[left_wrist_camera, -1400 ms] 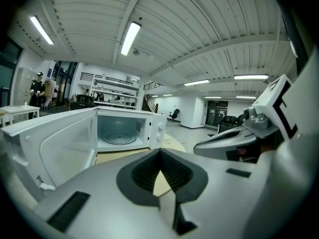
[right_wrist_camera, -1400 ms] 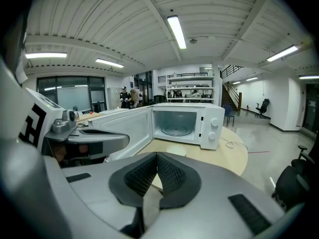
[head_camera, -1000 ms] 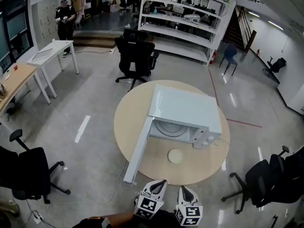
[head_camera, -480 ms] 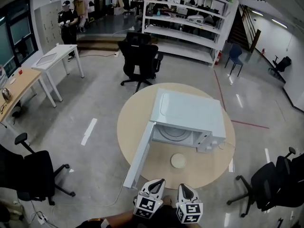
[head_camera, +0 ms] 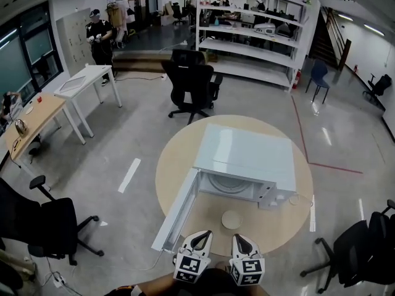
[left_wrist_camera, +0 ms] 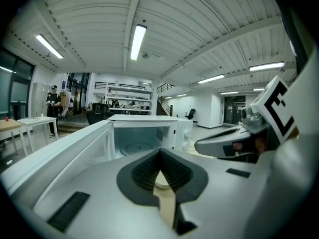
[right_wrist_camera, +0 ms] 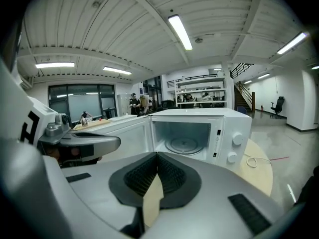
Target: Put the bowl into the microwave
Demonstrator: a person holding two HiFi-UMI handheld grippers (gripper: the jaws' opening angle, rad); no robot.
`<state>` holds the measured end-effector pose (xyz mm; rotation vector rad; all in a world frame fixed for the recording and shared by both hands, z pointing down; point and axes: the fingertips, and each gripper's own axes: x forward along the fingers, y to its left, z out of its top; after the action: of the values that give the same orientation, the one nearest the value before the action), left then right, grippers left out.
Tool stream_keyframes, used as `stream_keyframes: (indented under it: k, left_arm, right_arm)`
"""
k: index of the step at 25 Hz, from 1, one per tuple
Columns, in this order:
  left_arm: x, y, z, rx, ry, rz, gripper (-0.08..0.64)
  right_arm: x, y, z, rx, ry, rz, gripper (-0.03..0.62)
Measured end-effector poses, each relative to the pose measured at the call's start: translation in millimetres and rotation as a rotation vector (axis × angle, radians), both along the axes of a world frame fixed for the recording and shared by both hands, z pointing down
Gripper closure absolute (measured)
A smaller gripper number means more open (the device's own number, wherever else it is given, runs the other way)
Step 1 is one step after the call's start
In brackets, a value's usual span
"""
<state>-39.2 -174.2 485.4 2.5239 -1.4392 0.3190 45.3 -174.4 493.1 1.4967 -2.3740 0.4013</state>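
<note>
Fingers [left_wrist_camera: 142, 172] pressing together, gripping nothing, on left gripper [head_camera: 206, 234] and right gripper [head_camera: 238, 237]; hovering by the round table [head_camera: 174, 164], facing the bowl [head_camera: 232, 219] sitting before the open microwave [head_camera: 247, 156].

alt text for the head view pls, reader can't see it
White microwave, door open wide, on a round wooden table, seen from above. A pale bowl sits on the table before it; the left gripper and right gripper hover at the near edge, empty.
</note>
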Motion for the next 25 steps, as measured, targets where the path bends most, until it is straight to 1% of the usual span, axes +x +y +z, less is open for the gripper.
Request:
stream_keyframes:
  k: [9,14,18,21,25]
  left_arm:
    - [24.8,-37.5,-1.8,0.002,-0.022,-0.092,0.514]
    - [41.7,-51.0,1.0,-0.019,-0.049,-0.137,0.514]
    - [60.2,-52.1,2.4,-0.024,-0.077,-0.158,0.514]
    - [71.9,-55.2,3.9,-0.008,-0.095,-0.165,0.514]
    - [79.9,-62.6,13.4,-0.009,-0.103,-0.166,0.514]
  right_arm:
    - [32.3,-42.1,-0.9,0.011,-0.05,-0.062,0.576]
    - [55.5,-60.0,2.7,0.009,-0.085,-0.084,0.577]
    - [75.3,-64.3,8.6,0.003,-0.11,-0.102,0.577]
    - [88.3,-71.9,15.6,0.013,-0.12,-0.111,0.577]
    - [104.5,-83.6,28.4,0.011,-0.117,-0.092,0.576]
